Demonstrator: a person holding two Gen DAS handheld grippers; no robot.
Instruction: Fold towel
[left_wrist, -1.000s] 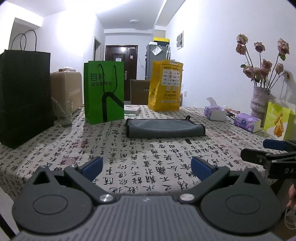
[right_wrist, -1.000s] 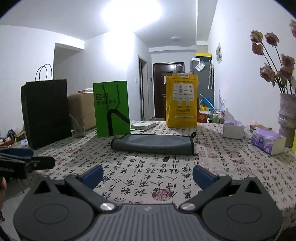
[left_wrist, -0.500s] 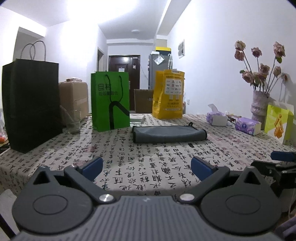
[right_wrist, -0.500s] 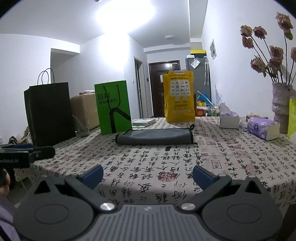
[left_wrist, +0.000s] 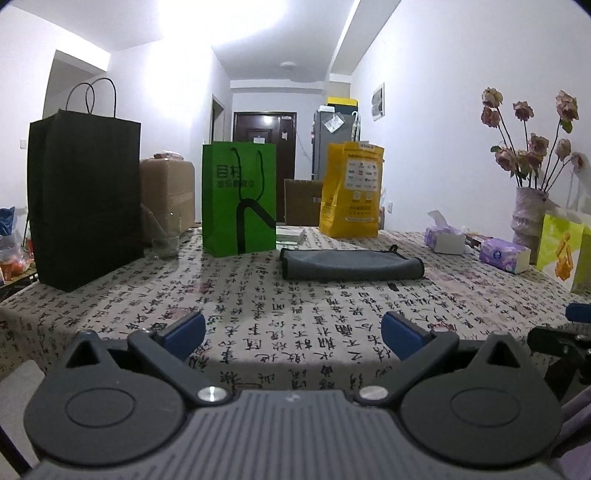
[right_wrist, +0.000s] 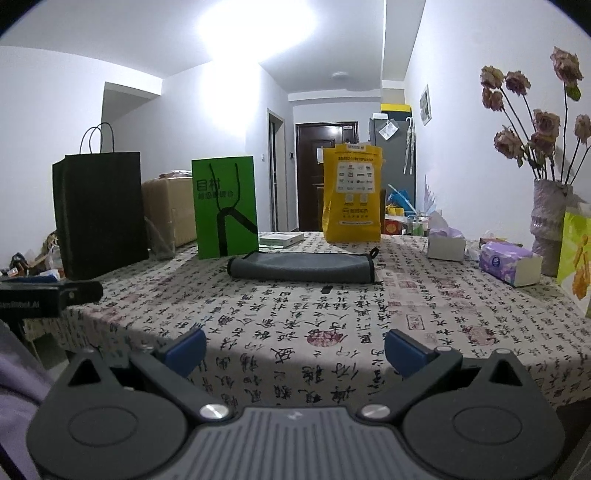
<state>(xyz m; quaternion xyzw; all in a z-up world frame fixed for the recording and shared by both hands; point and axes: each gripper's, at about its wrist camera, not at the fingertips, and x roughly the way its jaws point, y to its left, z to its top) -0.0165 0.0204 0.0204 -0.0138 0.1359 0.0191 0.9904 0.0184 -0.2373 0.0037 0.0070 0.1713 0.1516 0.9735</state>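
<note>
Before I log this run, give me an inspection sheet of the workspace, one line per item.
Surface: table under a calligraphy-print cloth.
Job's things: grey towel lies folded flat mid-table, untouched.
Clutter: black bag, green bag, yellow bag, cardboard box, two tissue packs, vase of dried roses.
Grippers: left gripper and right gripper both open, empty, at the near edge, well short of the towel.
Cables: nothing seen.
Surroundings: hallway, dark door, fridge.

Bare calligraphy-print tablecloth (left_wrist: 295, 325) gives open passage ahead to folded grey towel (left_wrist: 351, 264); green paper bag (left_wrist: 239, 199) and yellow bag (left_wrist: 351, 190) block behind.
</note>
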